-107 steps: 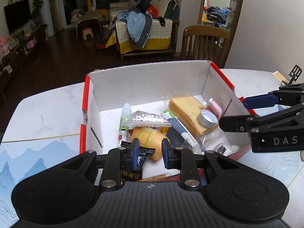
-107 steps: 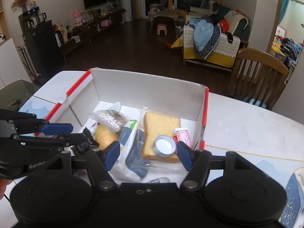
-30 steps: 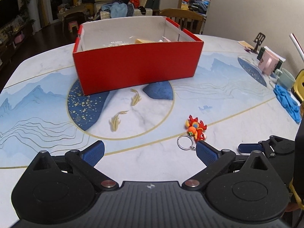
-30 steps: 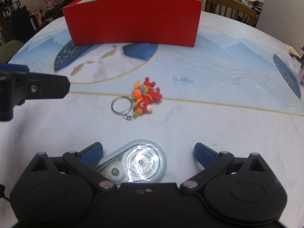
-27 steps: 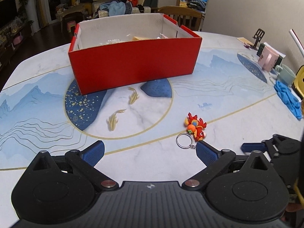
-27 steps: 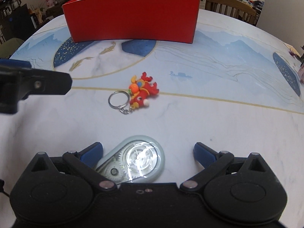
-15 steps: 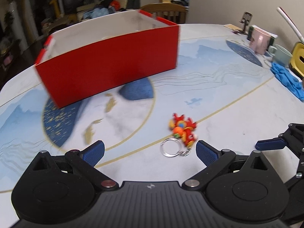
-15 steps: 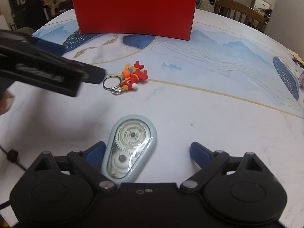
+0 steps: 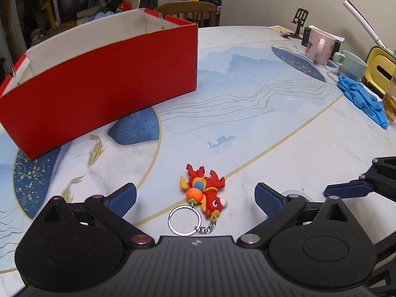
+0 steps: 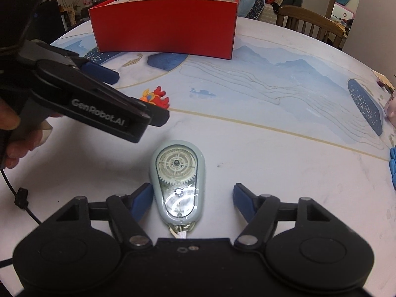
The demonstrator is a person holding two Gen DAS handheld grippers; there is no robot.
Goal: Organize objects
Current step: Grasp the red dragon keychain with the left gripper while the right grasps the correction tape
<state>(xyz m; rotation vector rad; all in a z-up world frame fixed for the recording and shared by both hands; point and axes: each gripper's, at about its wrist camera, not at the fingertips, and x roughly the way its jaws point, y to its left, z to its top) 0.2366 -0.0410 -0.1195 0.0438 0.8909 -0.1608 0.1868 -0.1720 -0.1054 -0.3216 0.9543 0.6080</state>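
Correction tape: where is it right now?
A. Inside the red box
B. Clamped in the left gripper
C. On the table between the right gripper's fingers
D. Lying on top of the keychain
C: the right wrist view shows the correction tape flat on the table between the closing fingers of the right gripper, apart from the keychain and the red box.

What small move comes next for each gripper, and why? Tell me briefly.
Probably finish closing the right gripper on the correction tape dispenser: its jaws are closing around it, one pad apart. The left gripper stands open around the red keychain, likely grasping next.
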